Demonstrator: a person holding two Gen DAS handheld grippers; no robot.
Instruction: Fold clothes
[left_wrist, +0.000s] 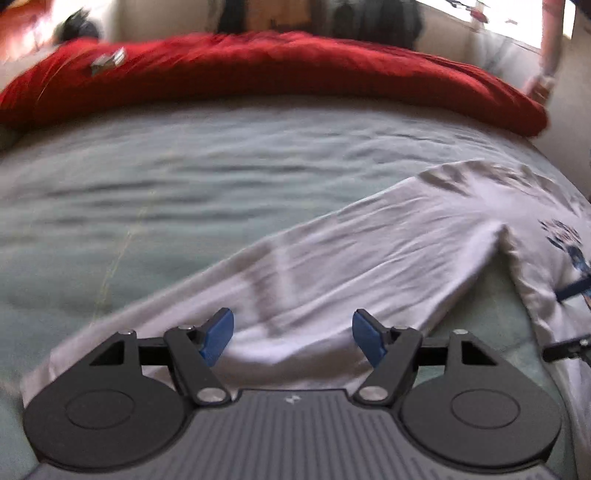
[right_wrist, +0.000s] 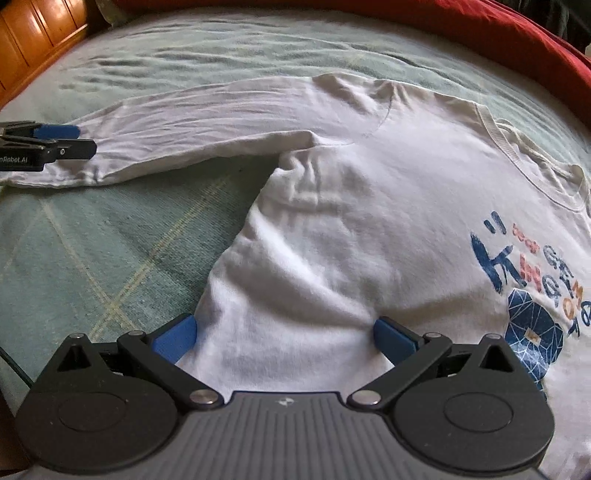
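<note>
A white shirt (right_wrist: 369, 206) lies flat on the bed (right_wrist: 110, 240), sleeve (left_wrist: 332, 258) stretched out. Both grippers, left (left_wrist: 291, 338) and right (right_wrist: 284, 338), hover with jaws apart, empty. Folding has barely started; next, pinch the sleeve's cuff.

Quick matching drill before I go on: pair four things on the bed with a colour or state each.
Things:
1. white shirt
2. blanket
3. bedsheet
4. left gripper

Descriptions:
A. red, bunched along the far edge of the bed
B. jaws open over the shirt's long sleeve
C. pale green, wrinkled
D. spread flat, blue and orange print on the chest

Pairs: 1-D, 2-A, 3-C, 4-B
</note>
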